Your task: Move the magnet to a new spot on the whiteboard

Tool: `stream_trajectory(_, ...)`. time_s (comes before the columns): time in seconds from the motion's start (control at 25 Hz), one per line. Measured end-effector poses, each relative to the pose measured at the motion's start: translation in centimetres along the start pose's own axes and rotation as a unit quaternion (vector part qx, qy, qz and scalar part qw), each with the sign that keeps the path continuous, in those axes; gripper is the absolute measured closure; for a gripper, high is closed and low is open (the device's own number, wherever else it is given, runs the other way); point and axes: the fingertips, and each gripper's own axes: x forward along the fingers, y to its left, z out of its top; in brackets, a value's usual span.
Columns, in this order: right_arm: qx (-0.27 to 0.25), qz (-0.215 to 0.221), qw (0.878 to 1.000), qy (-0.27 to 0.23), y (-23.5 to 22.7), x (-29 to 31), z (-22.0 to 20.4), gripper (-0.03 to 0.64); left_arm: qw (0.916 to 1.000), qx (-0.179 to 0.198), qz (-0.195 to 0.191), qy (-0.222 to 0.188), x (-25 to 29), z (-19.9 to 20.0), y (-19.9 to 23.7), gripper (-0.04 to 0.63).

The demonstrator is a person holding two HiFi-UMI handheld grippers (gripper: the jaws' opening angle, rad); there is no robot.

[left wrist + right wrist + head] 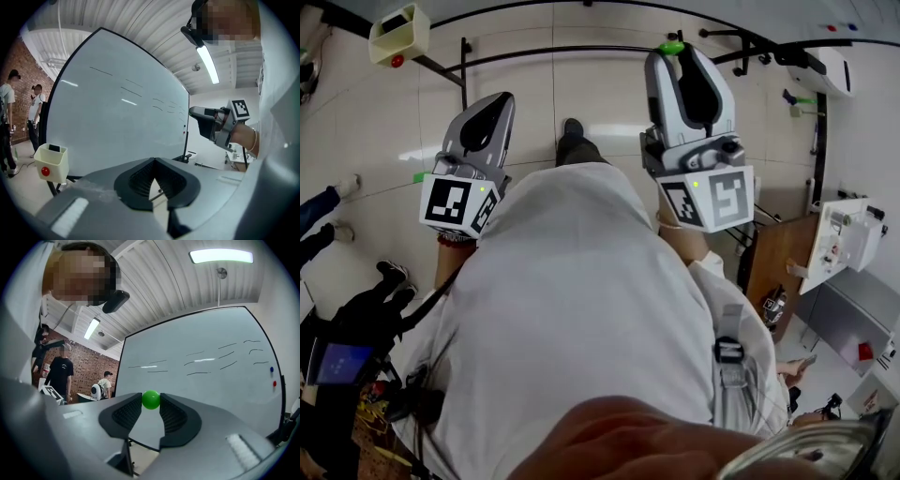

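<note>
Progress: roughly midway, judging by the grip. Holds the green magnet [151, 399] off the whiteboard [211, 357], pinched between the tips of the right claw [150, 405], clenched on the little ball and raised in front of the board without touching it. Shows up in the head view too, as a green speck [672, 46] at that claw's tip, toward 12 o'clock. Holds the left claw [154, 161] clenched on nothing, tips meeting, off at 9 o'clock from the right one in the head view. Left to do, by that reading: reach the board, press the magnet onto a bare patch away from its old place (which cannot be told from these views), then release. As for writing: offers only short black strokes [220, 355] across the upper board, from 12 to 2 o'clock in the right gripper view, too thin and broken to read as letters. Adds a blue dot [271, 369] and a red dot [274, 383] near the board's 3 o'clock edge, possibly other magnets. Carries black-and-white square patterns on each marker cube [712, 199], codes rather than text. Yields no legible brand or label anywhere, not even on the cream box [51, 161] with its red button at 8 o'clock in the left gripper view.
</note>
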Motion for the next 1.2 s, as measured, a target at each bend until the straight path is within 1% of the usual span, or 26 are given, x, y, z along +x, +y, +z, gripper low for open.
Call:
stream_trajectory(0.24,-0.025,0.013,1.000,-0.007,-6.1,4.3,0.5,0.492,0.9988,0.004,0.042,-0.024,6.9,3.5,3.1,0.589)
stream_trajectory(0.4,-0.024,-0.010,1.000,0.010,-10.9,5.9,-1.3,0.492,0.9988,0.007,0.046,-0.015,11.0,3.9,3.0,0.589)
stream_trajectory(0.56,-0.038,-0.025,0.999,0.015,-14.4,7.4,-2.0,0.492,0.9985,0.008,0.049,-0.020,14.3,4.6,2.3,0.589)
stream_trajectory(0.72,-0.039,-0.035,0.999,0.015,-16.9,9.0,-2.4,0.492,0.9990,0.007,0.043,-0.010,16.4,4.4,1.5,0.589)
stream_trajectory(0.92,-0.059,-0.060,0.996,0.022,-18.5,12.0,-3.4,0.492,0.9989,0.008,0.046,-0.002,18.2,4.1,3.3,0.589)
stream_trajectory(1.0,-0.065,-0.064,0.996,0.020,-18.8,13.0,-3.4,0.492,0.9994,0.006,0.035,-0.004,19.0,4.4,3.6,0.589)
stream_trajectory(1.2,-0.086,-0.079,0.993,0.004,-19.9,15.8,-1.9,0.492,0.9999,0.016,0.003,-0.005,21.8,5.5,4.7,0.589)
